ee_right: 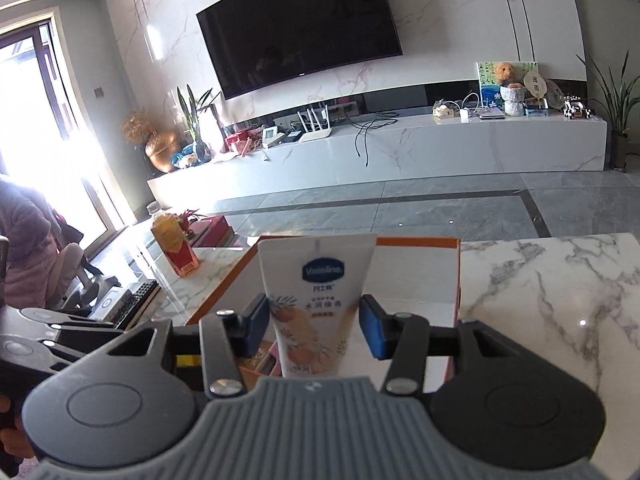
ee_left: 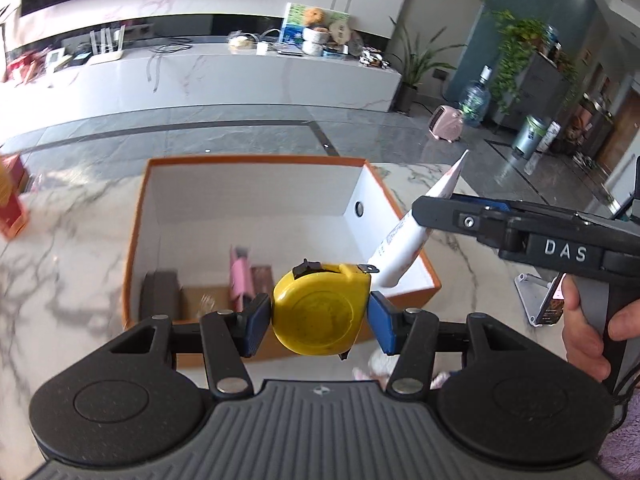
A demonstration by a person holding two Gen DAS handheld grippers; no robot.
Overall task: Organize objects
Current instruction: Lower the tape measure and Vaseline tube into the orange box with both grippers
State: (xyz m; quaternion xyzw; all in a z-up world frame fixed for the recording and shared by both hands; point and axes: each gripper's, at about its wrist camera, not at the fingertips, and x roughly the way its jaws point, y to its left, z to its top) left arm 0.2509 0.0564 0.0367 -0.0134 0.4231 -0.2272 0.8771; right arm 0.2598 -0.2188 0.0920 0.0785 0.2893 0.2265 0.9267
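Observation:
My left gripper is shut on a yellow tape measure and holds it over the near edge of an orange box with a white inside. My right gripper is shut on a white Vaseline tube, held upright over the same box. In the left wrist view the right gripper reaches in from the right with the tube slanting over the box's right wall. A pink item and dark items lie in the box.
The box stands on a white marble table. A red carton and an orange-labelled bottle stand at the table's left. A phone on a stand sits at the right. Grey floor and a TV cabinet lie beyond.

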